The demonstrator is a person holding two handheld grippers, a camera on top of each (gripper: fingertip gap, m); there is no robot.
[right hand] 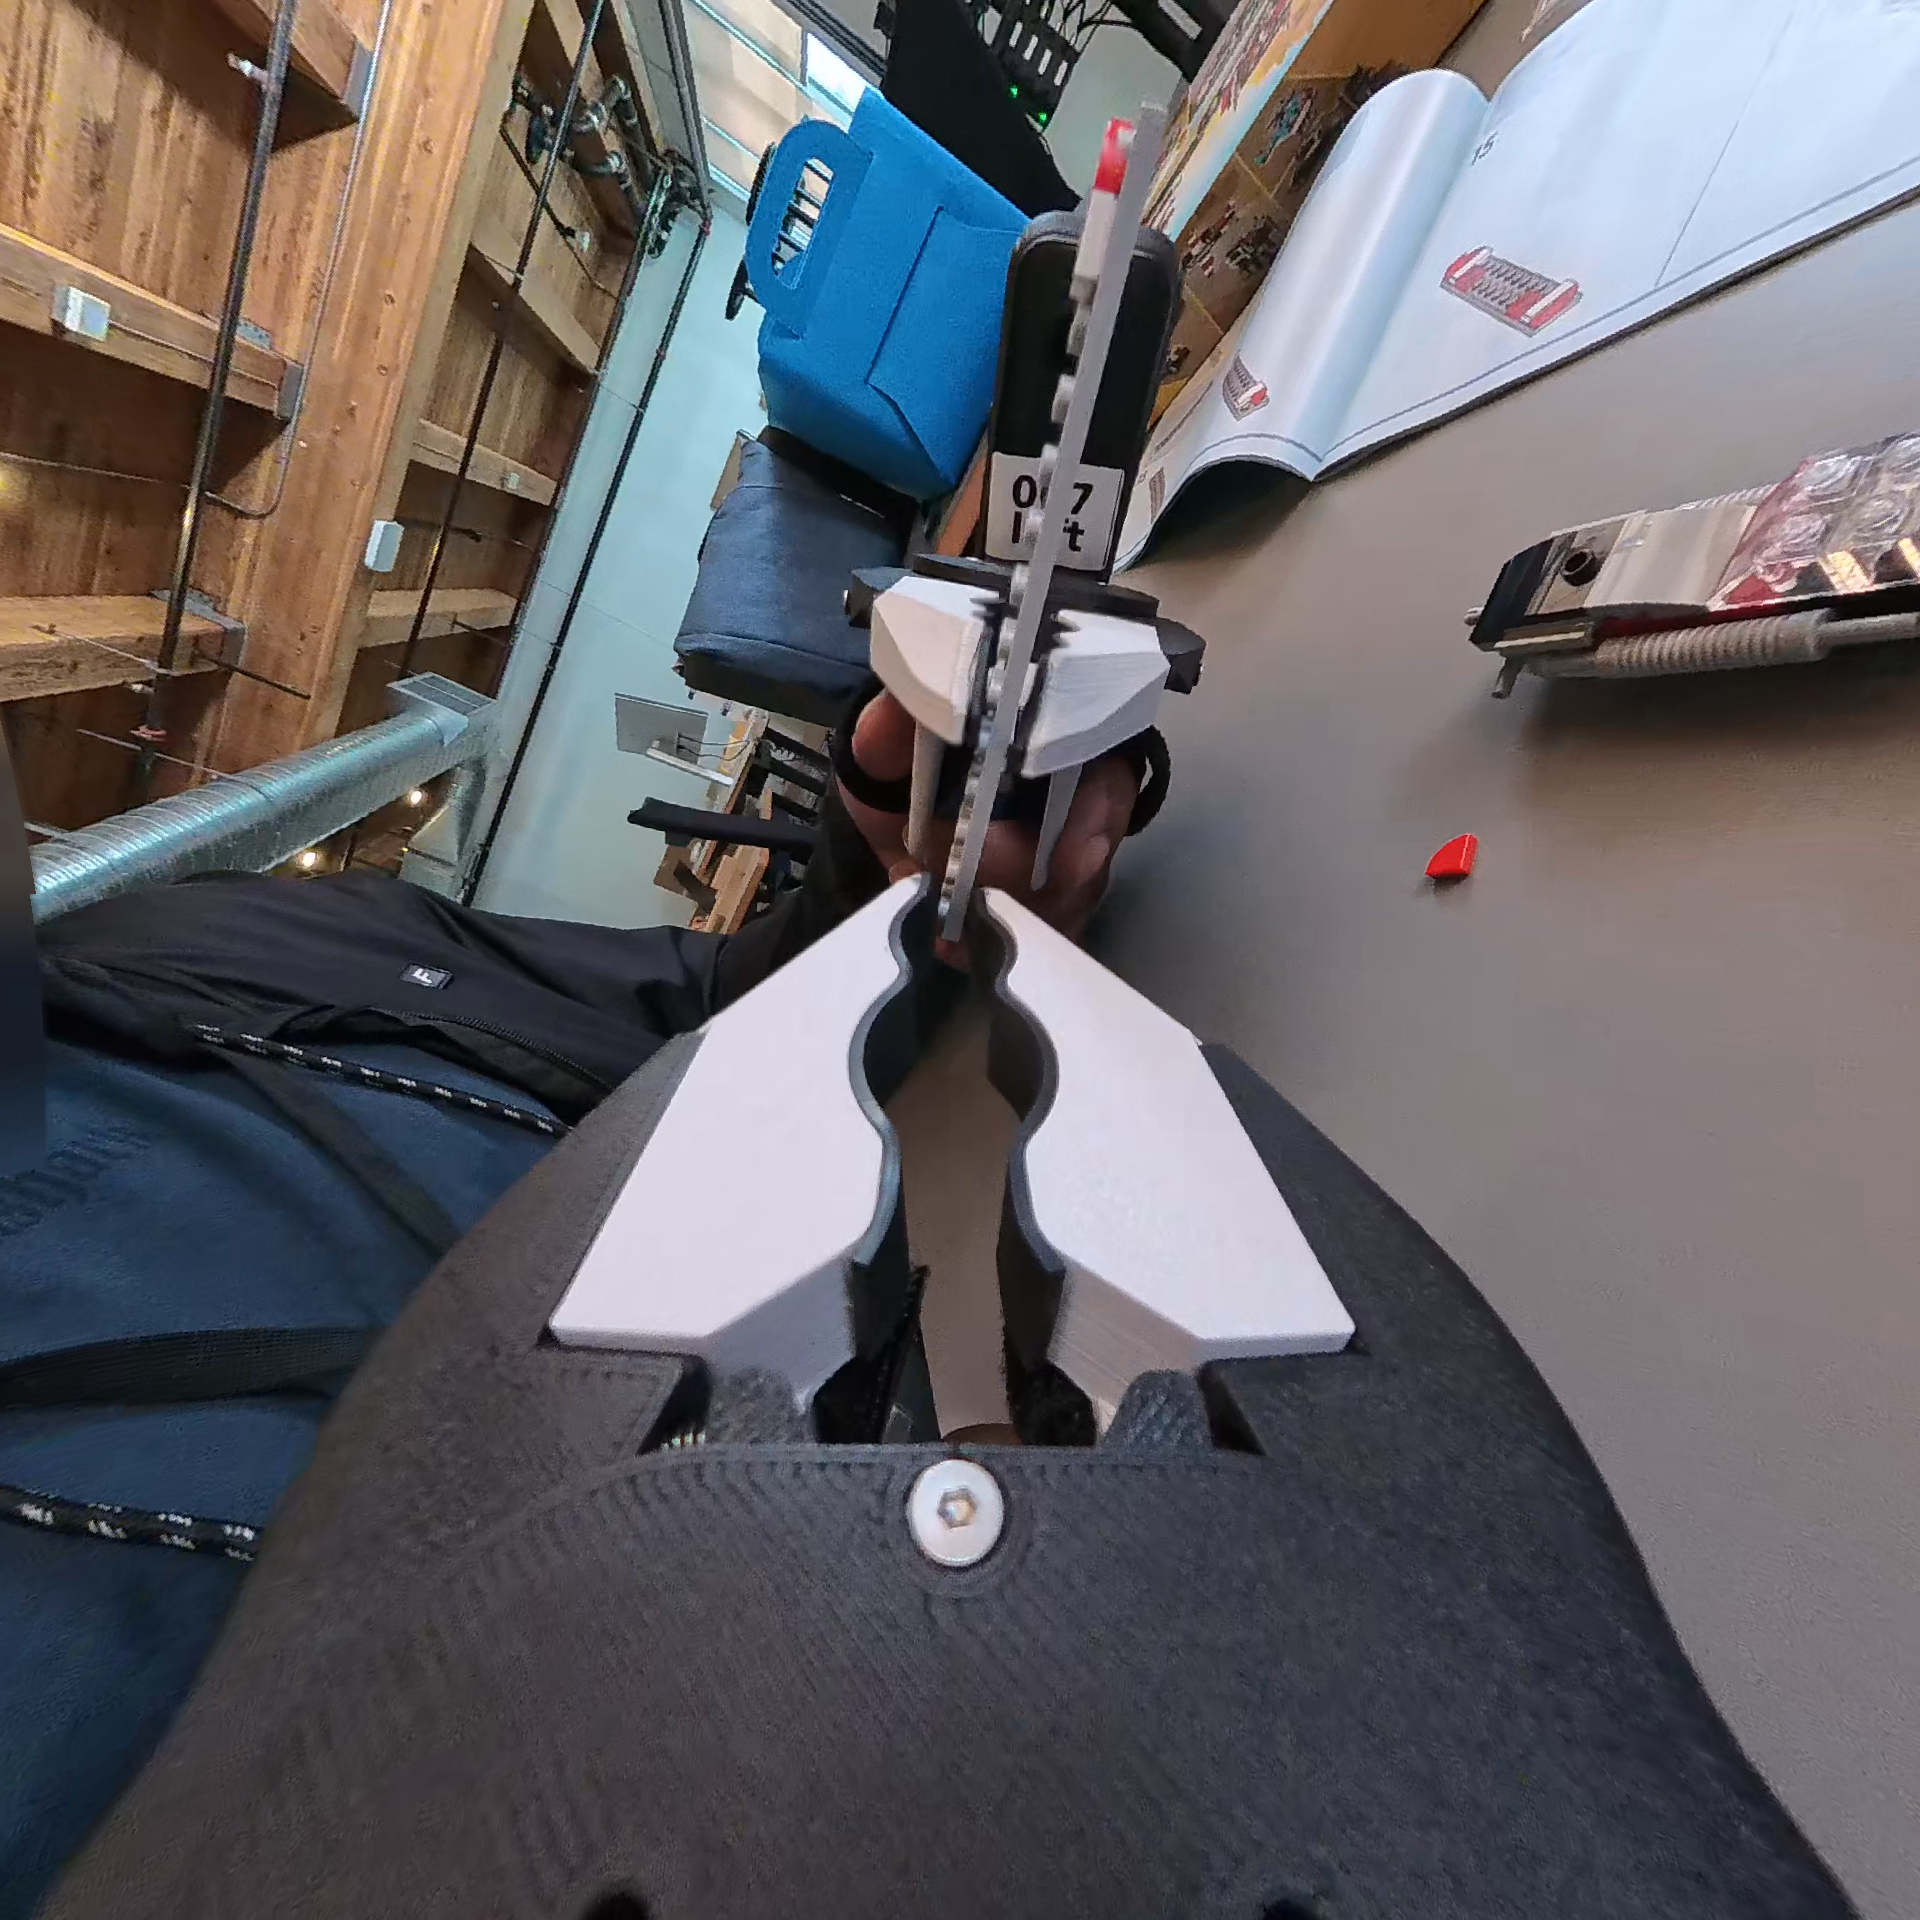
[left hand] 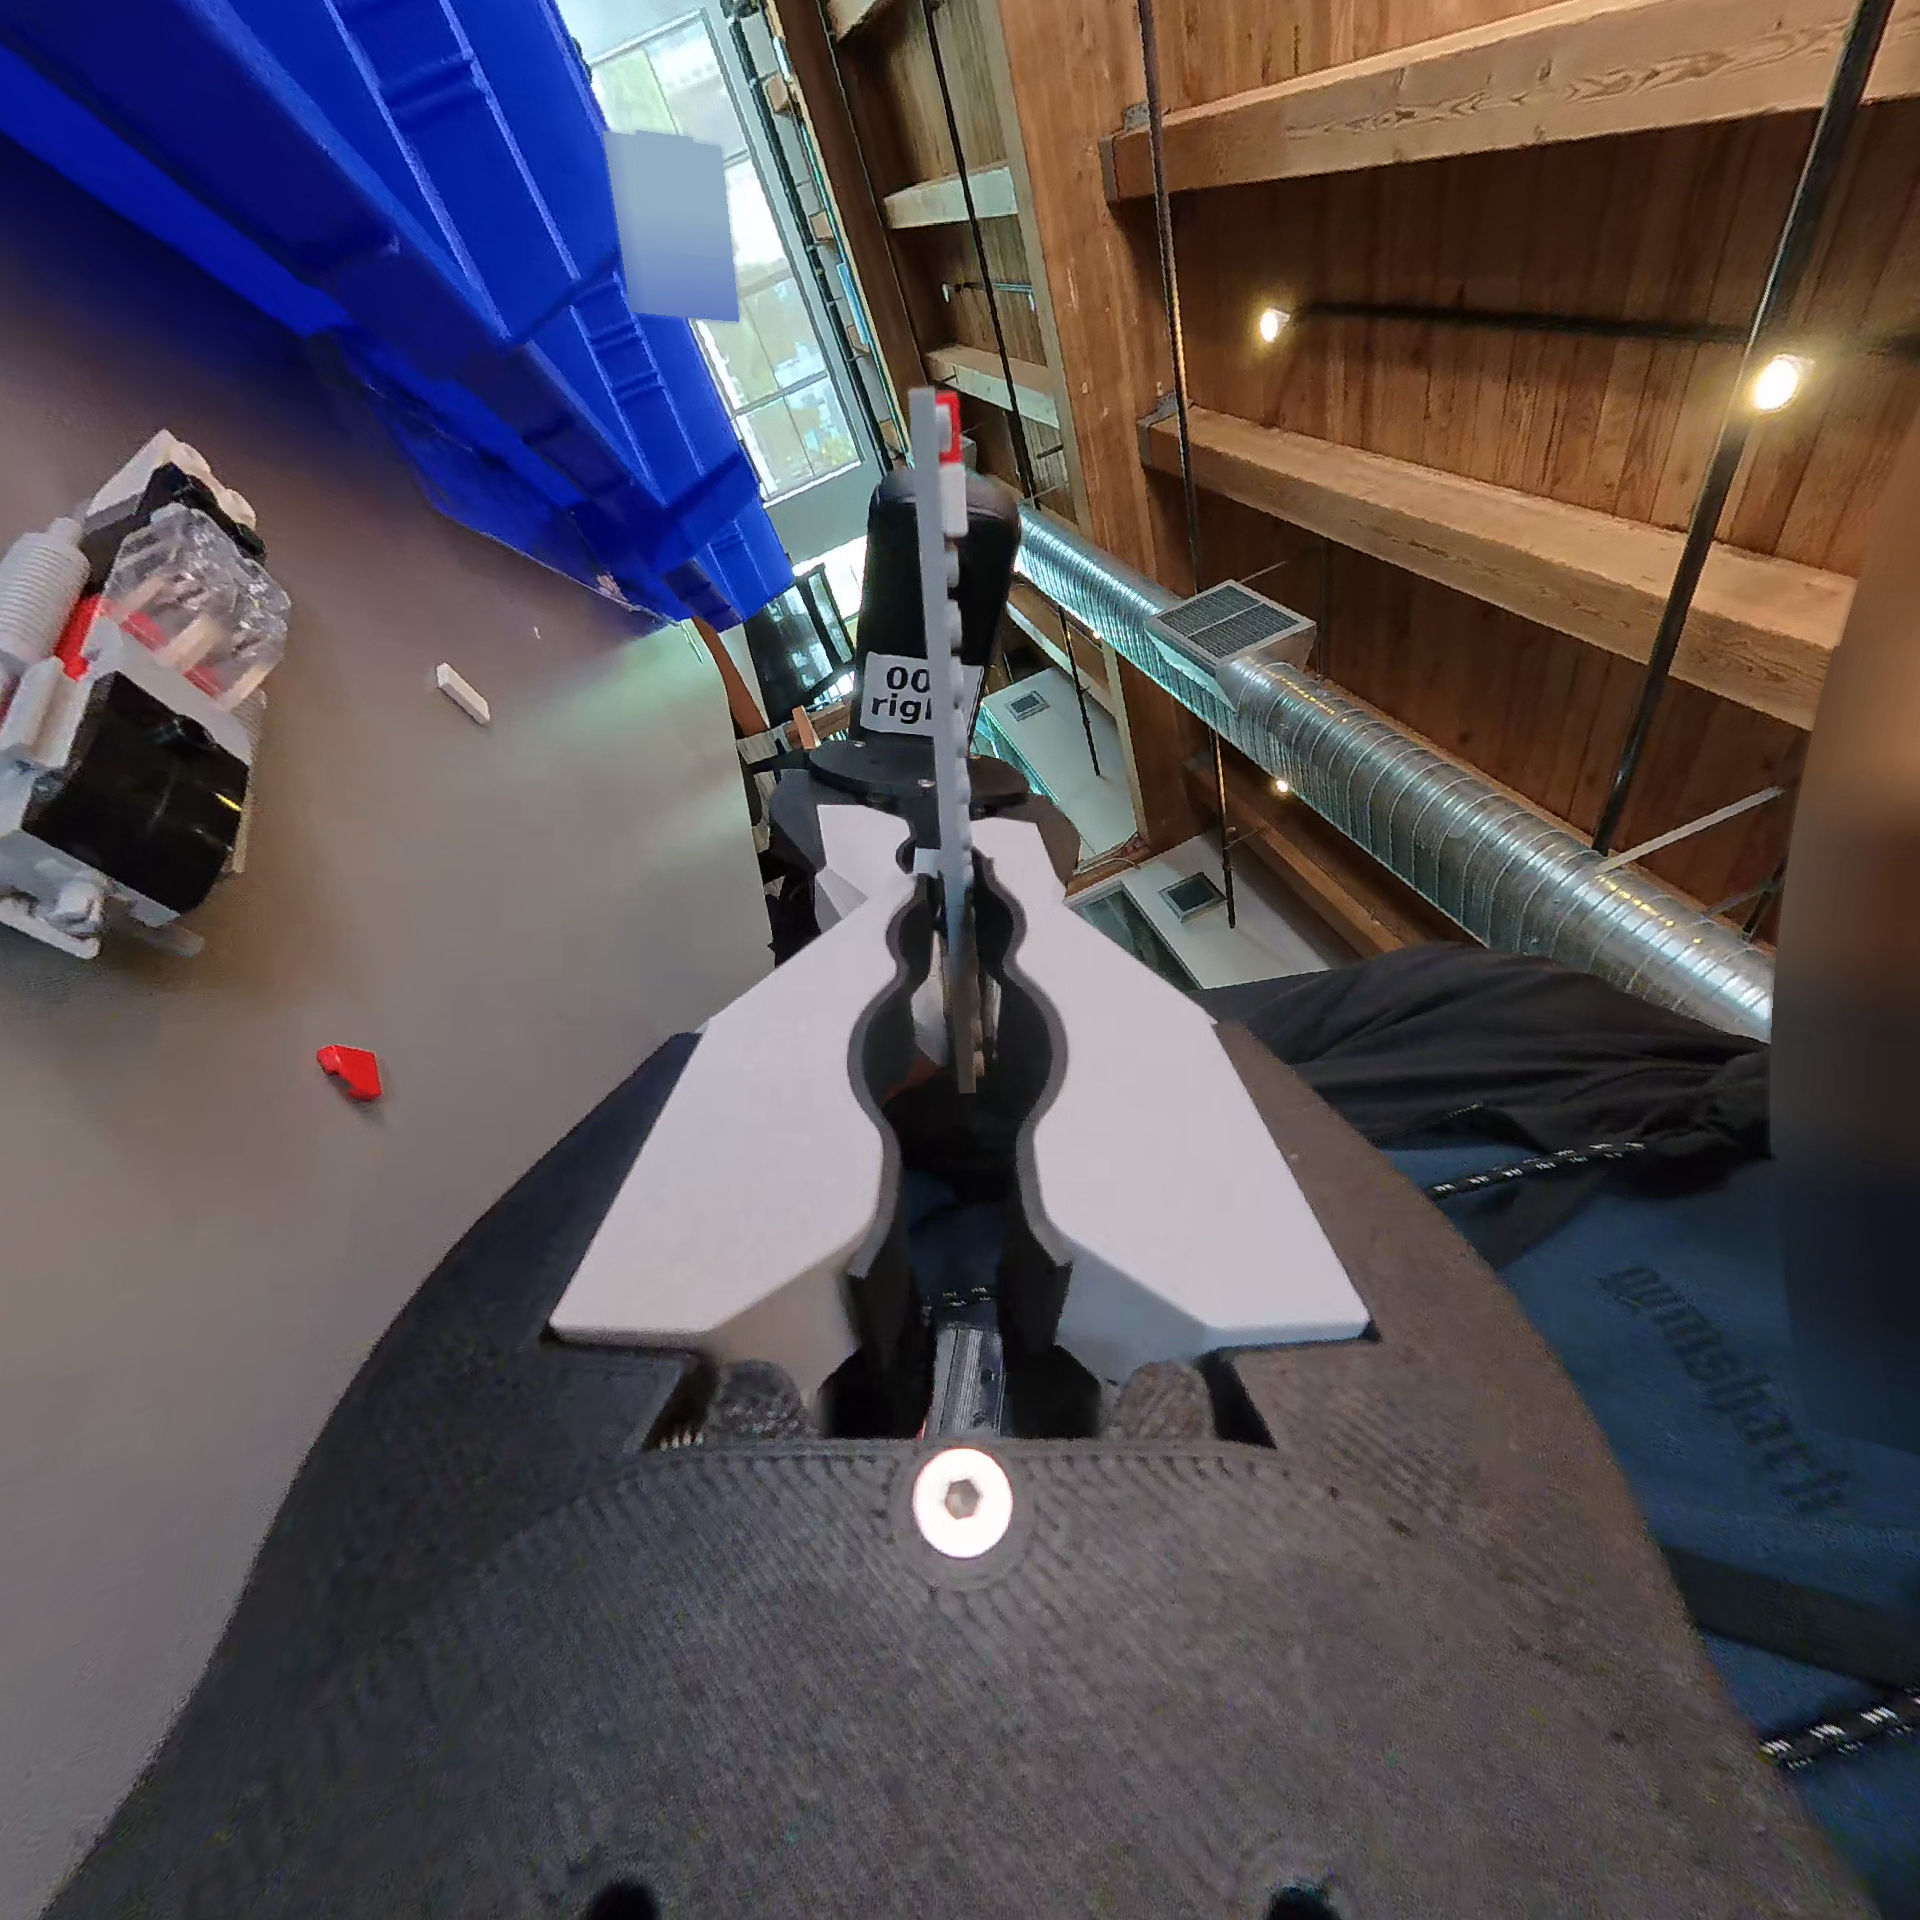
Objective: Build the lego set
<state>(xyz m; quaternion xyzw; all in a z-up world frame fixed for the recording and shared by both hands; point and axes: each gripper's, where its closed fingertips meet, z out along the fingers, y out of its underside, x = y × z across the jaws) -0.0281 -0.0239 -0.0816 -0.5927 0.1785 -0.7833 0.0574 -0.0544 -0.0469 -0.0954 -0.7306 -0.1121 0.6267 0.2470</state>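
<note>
A long grey lego plate (left hand: 940, 644) with a small red piece (left hand: 945, 426) at its far end is held edge-on in the air. My left gripper (left hand: 948, 888) is shut on the plate. My right gripper (right hand: 954, 896) faces it and is shut on the near end of the same plate (right hand: 1081, 343). In the right wrist view the left gripper (right hand: 1006, 681) clamps the plate further along. A partly built white, black and red model (left hand: 125, 727) lies on the grey table, and it also shows in the right wrist view (right hand: 1704, 613).
A loose red piece (left hand: 350, 1070) (right hand: 1452, 857) and a small white piece (left hand: 462, 691) lie on the table (left hand: 468, 987). Blue bins (left hand: 416, 260) line its far side. An open instruction booklet (right hand: 1507, 239) lies beyond the model. A person's dark jacket (right hand: 312, 1039) is close by.
</note>
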